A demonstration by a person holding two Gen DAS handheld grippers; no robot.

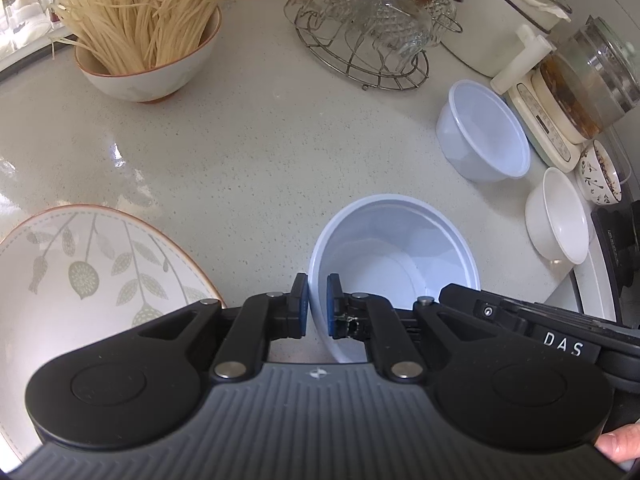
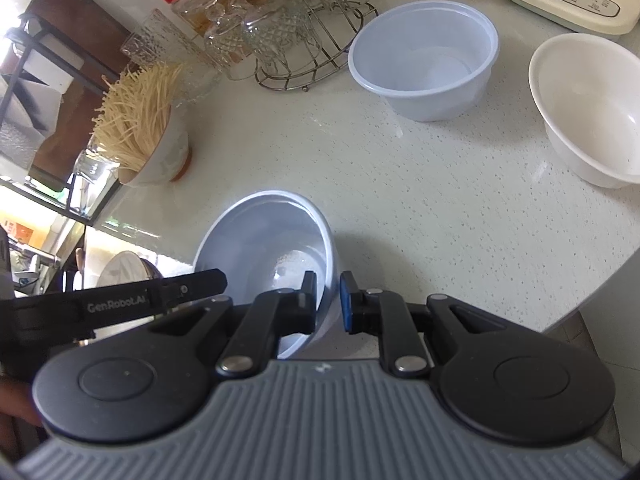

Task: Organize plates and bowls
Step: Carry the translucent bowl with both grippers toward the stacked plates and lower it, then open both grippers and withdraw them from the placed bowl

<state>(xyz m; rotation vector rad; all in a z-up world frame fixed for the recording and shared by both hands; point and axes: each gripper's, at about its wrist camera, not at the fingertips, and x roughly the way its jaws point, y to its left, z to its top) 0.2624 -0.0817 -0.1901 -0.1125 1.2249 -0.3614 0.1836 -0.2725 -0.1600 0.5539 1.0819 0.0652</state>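
Two grippers share one pale blue plastic bowl (image 1: pixel 394 264) at the lower centre of both views: the left gripper (image 1: pixel 318 306) pinches the bowl's left wall between nearly closed blue pads, and the right gripper (image 2: pixel 328 304) straddles its right wall, jaws narrow, the inner finger inside the bowl and the blue pad just outside. Whether the right pads press firmly on the wall I cannot tell for sure, though they look closed on it. The bowl sits tilted, low over the speckled white countertop (image 1: pixel 240 152).

Most of the sorting looks undone. A second pale blue plastic bowl (image 1: pixel 484 132) of the same kind stands alone at the right of the left wrist view, with a plain white ceramic bowl (image 1: pixel 558 216) apart from it lower right and a small patterned dish (image 1: pixel 600 178) beside that. A large leaf-patterned plate with a brown rim (image 1: pixel 88 276) lies at the lower left, and a brown-rimmed ceramic bowl full of dry noodles (image 1: pixel 148 60) stands at the upper left. Nothing is nested or stacked yet; my guess is the held bowl goes into its twin next, and the white bowl and plate remain to be grouped
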